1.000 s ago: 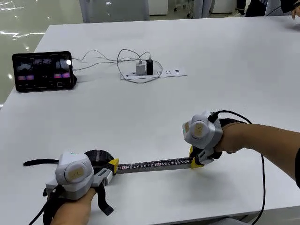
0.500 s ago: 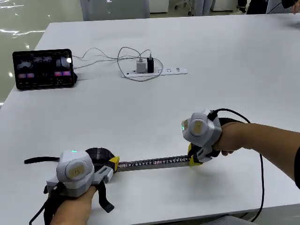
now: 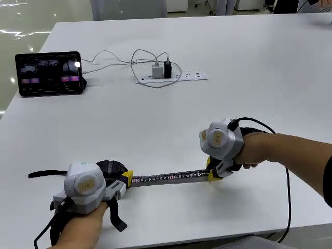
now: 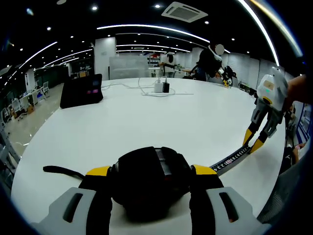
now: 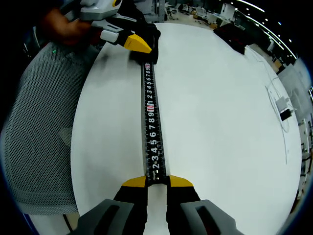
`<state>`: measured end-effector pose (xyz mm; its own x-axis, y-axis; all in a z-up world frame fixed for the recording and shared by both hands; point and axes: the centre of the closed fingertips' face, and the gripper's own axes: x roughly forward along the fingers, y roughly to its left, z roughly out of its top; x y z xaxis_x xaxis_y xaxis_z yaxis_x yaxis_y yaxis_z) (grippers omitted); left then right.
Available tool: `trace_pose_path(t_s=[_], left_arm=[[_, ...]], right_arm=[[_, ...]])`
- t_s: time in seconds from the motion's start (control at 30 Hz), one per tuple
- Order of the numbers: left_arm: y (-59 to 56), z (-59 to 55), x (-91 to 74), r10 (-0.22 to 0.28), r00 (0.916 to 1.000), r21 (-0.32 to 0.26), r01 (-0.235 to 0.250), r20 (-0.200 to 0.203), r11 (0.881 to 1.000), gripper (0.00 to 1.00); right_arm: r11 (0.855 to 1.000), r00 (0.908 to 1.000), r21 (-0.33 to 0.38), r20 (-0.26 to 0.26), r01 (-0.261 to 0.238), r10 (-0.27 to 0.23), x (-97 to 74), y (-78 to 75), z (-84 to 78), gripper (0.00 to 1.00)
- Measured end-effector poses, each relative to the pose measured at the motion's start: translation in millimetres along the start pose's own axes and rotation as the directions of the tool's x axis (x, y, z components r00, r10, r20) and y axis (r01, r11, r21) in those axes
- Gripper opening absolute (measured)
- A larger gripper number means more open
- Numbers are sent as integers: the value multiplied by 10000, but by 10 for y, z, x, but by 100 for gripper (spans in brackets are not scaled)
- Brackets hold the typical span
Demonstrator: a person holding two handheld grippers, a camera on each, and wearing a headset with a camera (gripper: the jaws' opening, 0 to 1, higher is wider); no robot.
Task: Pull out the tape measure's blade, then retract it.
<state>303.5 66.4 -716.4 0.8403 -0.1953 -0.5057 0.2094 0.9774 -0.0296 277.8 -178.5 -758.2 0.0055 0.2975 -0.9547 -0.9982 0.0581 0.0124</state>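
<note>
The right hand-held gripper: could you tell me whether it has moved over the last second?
Yes, slightly: the right hand-held gripper, shut on the blade, has drifted left against the power strip, toward the tape measure case.

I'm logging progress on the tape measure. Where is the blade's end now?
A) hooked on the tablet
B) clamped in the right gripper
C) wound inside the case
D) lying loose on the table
B: the right gripper is shut on the end of the blade, which runs back to the case in the left gripper.
</note>
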Motion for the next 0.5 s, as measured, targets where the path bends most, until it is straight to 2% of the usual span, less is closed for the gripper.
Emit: trace_pose_path(t_s=[0.5], left_arm=[[-3, 3, -3, -4, 10000, -11, 4, -26, 10000, 60]], right_arm=[[10000, 10000, 44, 34, -10, 10, 21, 8, 64, 10]])
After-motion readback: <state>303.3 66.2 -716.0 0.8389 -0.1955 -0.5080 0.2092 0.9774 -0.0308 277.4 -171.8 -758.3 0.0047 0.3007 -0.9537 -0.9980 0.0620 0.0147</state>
